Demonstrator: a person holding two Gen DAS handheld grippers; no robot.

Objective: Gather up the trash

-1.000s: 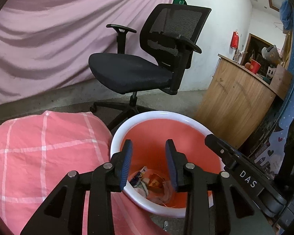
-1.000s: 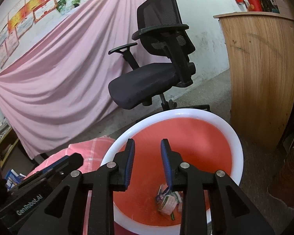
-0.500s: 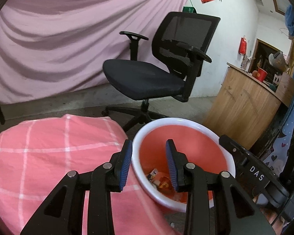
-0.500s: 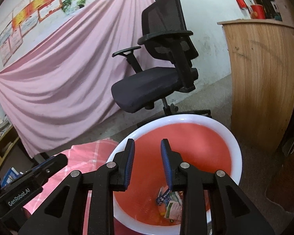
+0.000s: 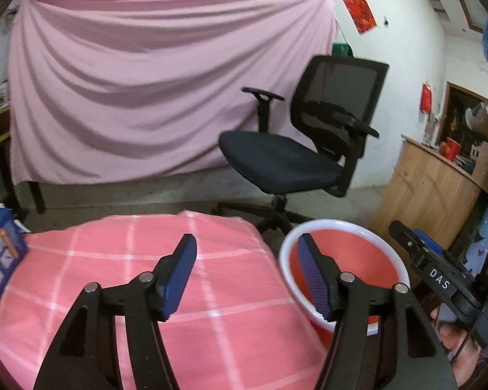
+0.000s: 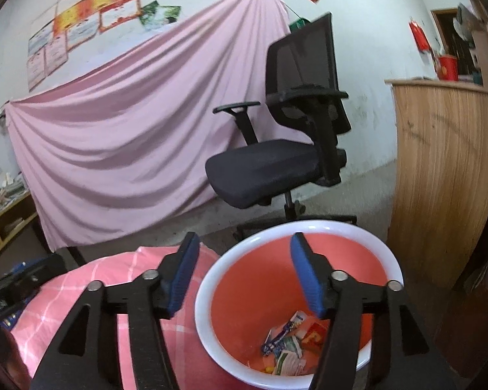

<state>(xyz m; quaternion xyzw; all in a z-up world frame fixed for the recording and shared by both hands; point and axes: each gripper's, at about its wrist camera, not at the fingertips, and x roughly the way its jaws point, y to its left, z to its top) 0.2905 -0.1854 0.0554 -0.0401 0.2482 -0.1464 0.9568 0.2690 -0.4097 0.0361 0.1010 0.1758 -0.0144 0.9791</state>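
Observation:
A red bin with a white rim (image 6: 218, 269) stands on the floor beside a table covered in pink checked cloth (image 5: 81, 260). Several crumpled wrappers (image 6: 289, 341) lie at its bottom. My right gripper (image 6: 244, 269) is open and empty, above the bin's left rim. My left gripper (image 5: 247, 273) is open and empty, over the cloth's right edge, with the bin (image 5: 351, 227) just to its right. The right gripper's body (image 5: 439, 279) shows at the far right of the left wrist view.
A black office chair (image 5: 292, 159) stands behind the bin in front of a hanging pink sheet (image 5: 130, 97). A wooden counter (image 6: 445, 178) is to the right. A blue box (image 5: 0, 260) sits on the cloth's left edge.
Both grippers have opened wide from nearly shut. Both have pulled up and back from the bin, and the left one has swung left over the cloth.

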